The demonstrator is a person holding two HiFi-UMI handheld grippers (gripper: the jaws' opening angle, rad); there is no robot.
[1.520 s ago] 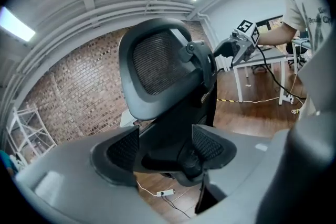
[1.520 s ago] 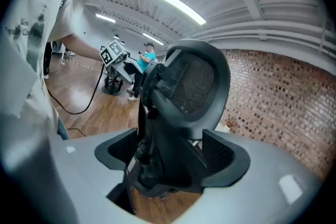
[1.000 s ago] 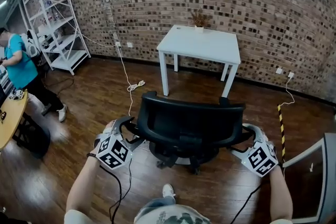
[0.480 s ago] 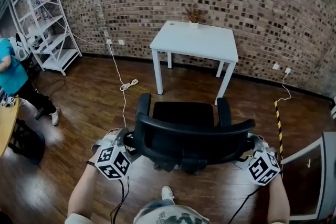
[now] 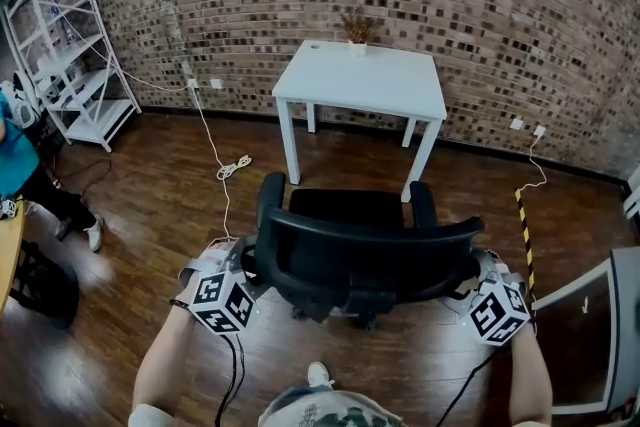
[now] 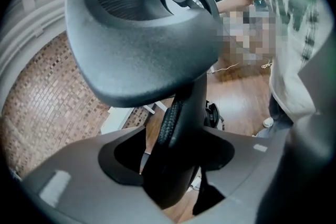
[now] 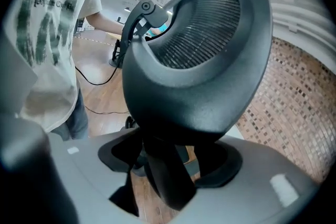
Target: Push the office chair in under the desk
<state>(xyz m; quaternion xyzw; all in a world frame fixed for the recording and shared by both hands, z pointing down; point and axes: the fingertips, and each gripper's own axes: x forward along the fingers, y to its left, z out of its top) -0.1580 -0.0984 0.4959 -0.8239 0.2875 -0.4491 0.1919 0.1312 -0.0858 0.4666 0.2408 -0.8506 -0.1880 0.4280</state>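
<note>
In the head view a black office chair point(image 5: 365, 250) stands with its back to me, facing the white desk point(image 5: 360, 80) at the brick wall. My left gripper point(image 5: 245, 260) is at the left edge of the backrest and my right gripper point(image 5: 470, 270) at the right edge. In the left gripper view the backrest point(image 6: 142, 44) fills the frame, and its dark rim runs down between the closing jaws of the left gripper point(image 6: 173, 165). The right gripper view shows the same: the backrest point(image 7: 199, 60) rim lies between the closing jaws of the right gripper point(image 7: 173, 165). I see no pad pressing on it.
A small dried plant point(image 5: 357, 25) stands at the desk's far edge. A white cable point(image 5: 228, 165) trails on the wood floor left of the desk. A white shelf point(image 5: 70, 55) and a person in teal point(image 5: 15, 155) are far left; a striped strip point(image 5: 524, 235) and grey panel point(image 5: 610, 335) are at the right.
The chair and both grippers have come nearer the desk, and the seat and armrests now show beyond the backrest. The person at the left has slid toward the frame's edge.
</note>
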